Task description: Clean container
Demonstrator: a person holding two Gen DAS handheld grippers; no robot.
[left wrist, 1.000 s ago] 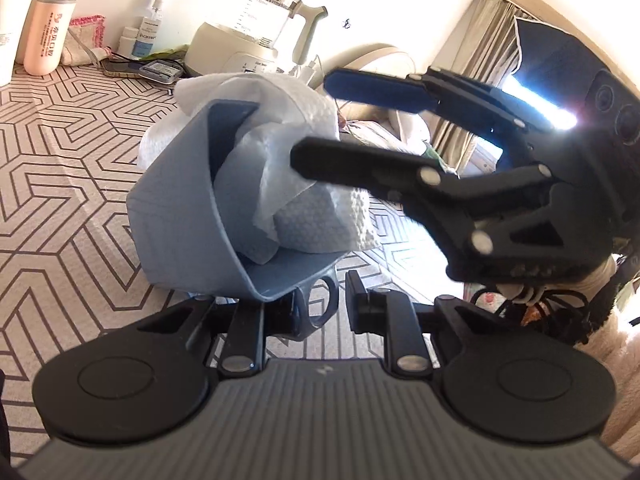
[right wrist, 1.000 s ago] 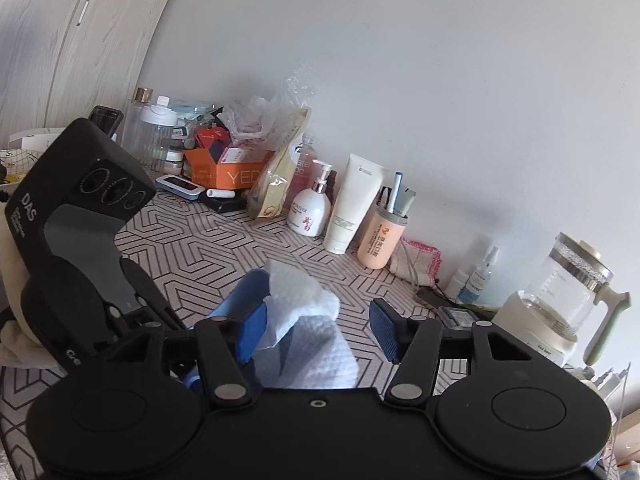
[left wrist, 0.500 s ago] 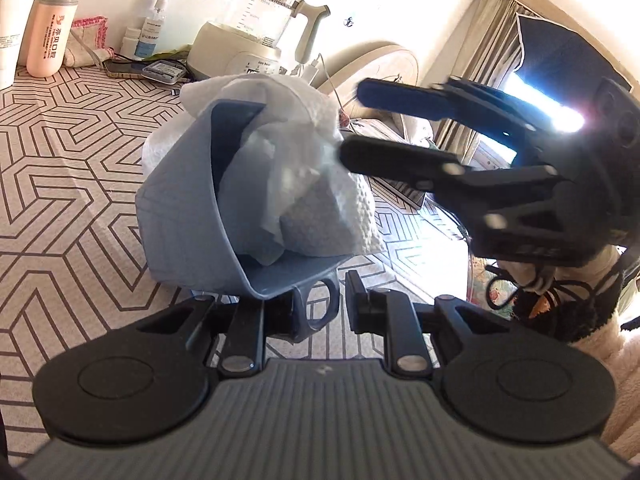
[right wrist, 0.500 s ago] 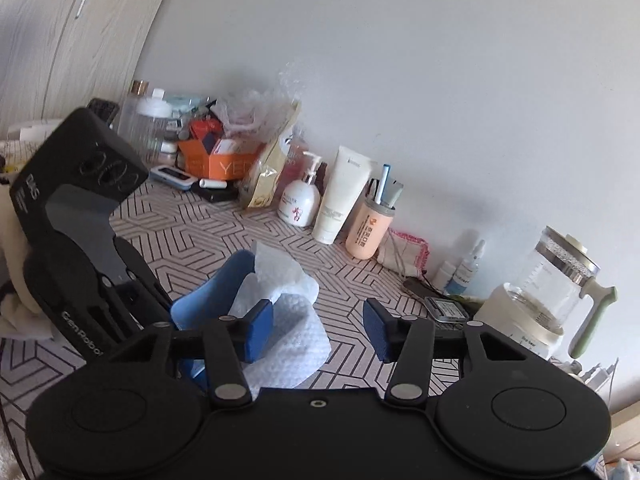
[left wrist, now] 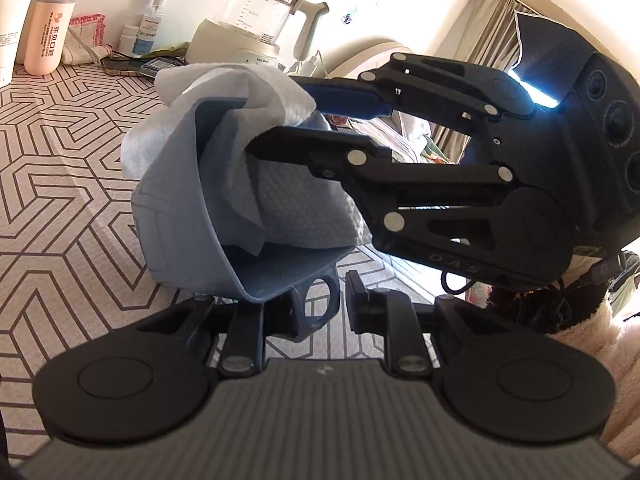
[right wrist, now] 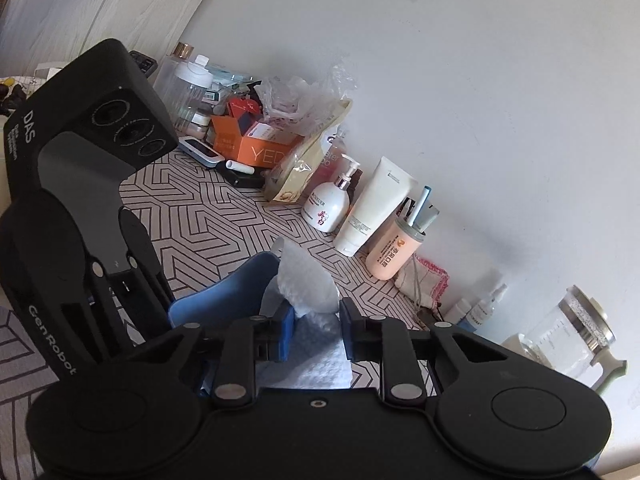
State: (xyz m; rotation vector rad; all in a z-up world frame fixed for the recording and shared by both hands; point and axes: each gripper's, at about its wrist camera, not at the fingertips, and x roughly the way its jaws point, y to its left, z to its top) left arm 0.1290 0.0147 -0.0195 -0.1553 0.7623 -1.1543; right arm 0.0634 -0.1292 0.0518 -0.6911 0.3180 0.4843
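Note:
A grey-blue plastic container (left wrist: 188, 216) with a small loop handle lies tilted, mouth toward the right. My left gripper (left wrist: 320, 300) holds it by the handle. A crumpled white paper towel (left wrist: 280, 184) fills its mouth. My right gripper (left wrist: 280, 120) reaches in from the right, its fingers closed on the towel at the container's mouth. In the right wrist view the right gripper (right wrist: 316, 320) pinches the towel (right wrist: 308, 288) above the blue container (right wrist: 224, 296).
The table has a brown geometric-pattern cloth (left wrist: 60, 160). A glass kettle (left wrist: 256, 12), spray bottle (left wrist: 152, 20) and peach bottle (left wrist: 48, 36) stand at the back wall. Lotion bottles (right wrist: 332, 204), an orange box (right wrist: 256, 148) and bags crowd the far side.
My right gripper has moved back into the container's mouth and its fingers have closed together on the paper towel. The container stays held in my left gripper.

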